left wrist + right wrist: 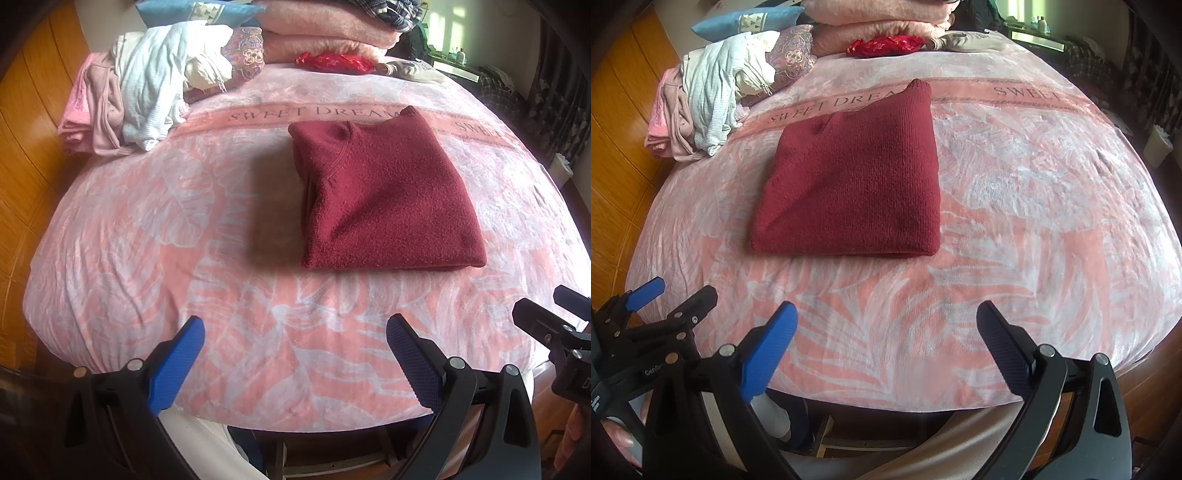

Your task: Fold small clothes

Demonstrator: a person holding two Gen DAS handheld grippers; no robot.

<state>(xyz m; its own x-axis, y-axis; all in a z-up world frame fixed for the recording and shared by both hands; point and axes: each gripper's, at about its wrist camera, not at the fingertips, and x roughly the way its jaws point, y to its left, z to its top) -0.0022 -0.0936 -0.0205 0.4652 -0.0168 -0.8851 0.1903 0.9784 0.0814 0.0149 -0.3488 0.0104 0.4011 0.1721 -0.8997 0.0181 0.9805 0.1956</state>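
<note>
Folded sweater [384, 192] looks soft, thick and floppy; lift it by its near folded edge. Left gripper [295, 354] and right gripper [886, 343] sit spread apart, empty, near it.

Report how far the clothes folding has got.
Done: the maroon sweater lies folded flat on the pink blanket. In hand: nothing; the left gripper and right gripper are open and empty. Left: the unfolded clothes pile at the far left.
</note>
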